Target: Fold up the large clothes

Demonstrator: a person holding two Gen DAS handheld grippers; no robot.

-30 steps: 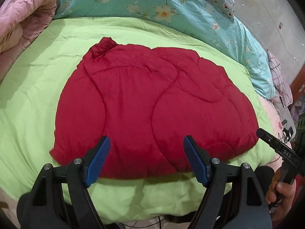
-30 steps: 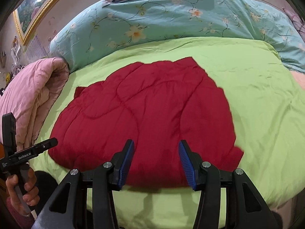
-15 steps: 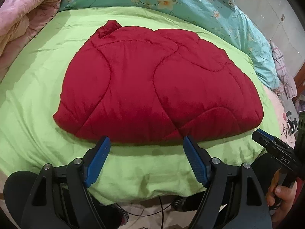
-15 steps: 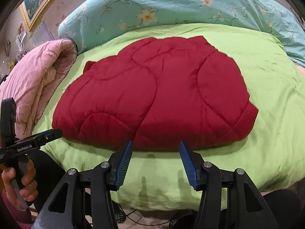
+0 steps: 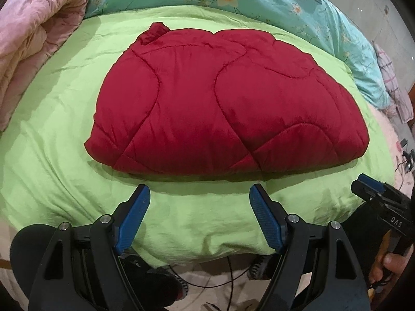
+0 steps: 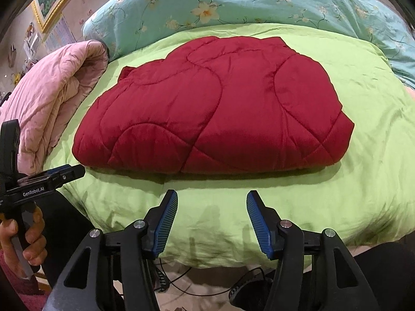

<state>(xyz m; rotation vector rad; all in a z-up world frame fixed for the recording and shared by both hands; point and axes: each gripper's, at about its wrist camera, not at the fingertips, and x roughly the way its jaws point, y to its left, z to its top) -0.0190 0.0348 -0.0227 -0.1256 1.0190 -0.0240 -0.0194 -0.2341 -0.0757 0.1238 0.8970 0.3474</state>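
The red quilted garment (image 5: 223, 103) lies crosswise just ahead of both empty grippers, left gripper (image 5: 199, 202) spread wide, right gripper (image 6: 211, 207) just opening, neither nearer.

- The pink quilt (image 5: 33, 51) runs off the left-wrist picture's left edge.
- The framed picture (image 6: 49, 0) is cropped by the fisheye rim in the right-wrist view.
- The bed's near edge hides most of the floor cables (image 6: 181, 282).
- Wall papers (image 6: 31, 44) are too small to read.

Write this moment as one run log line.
left tongs: open, empty | right tongs: just opening, empty | red quilted garment: folded on green bedcover, untouched
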